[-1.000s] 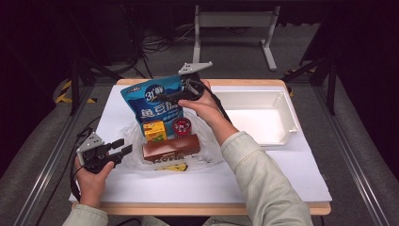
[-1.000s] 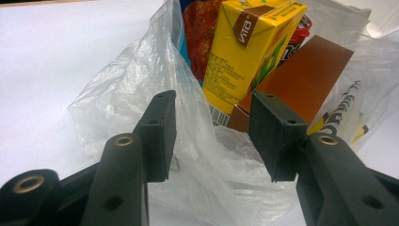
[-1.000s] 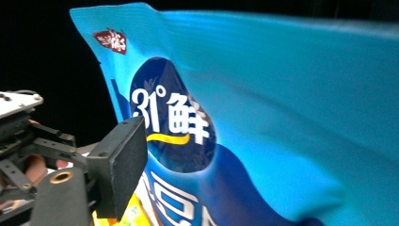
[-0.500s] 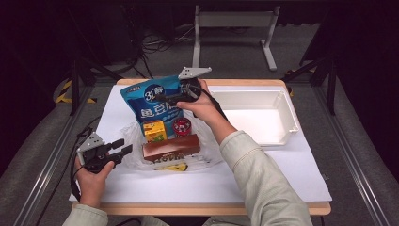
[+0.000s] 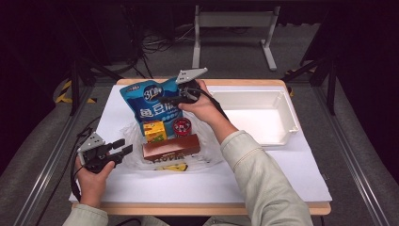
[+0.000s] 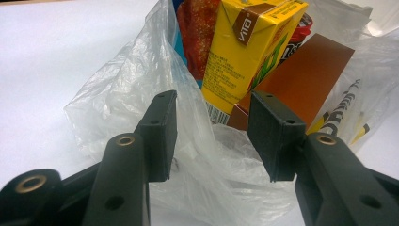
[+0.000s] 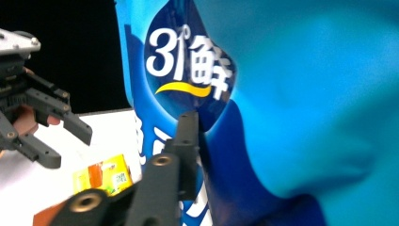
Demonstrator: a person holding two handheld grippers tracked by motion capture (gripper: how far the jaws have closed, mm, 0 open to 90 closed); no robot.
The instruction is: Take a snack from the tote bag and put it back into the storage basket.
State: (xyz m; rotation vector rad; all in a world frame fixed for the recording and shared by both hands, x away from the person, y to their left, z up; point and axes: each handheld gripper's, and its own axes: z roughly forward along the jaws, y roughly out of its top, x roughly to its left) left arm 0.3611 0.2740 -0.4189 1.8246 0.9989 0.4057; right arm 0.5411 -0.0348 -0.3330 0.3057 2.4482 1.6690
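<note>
A blue snack bag leans at the back of a clear plastic bag on the white table. My right gripper is at its upper right part. Its jaws have just been closing with the blue bag between them; one finger presses on the foil, the other is hidden behind it. A yellow drink carton, a red can and a brown box lie on the plastic. My left gripper stands open at the plastic's left edge, film bunched between its jaws, the carton beyond.
A white tray stands at the right of the table, close beside my right forearm. The white sheet covers the tabletop up to its front edge. Metal stands and cables sit on the floor behind the table.
The right gripper's jaws have come together on the blue bag, and that hand has edged slightly toward me. The left hand and its gripper have stayed where they were.
</note>
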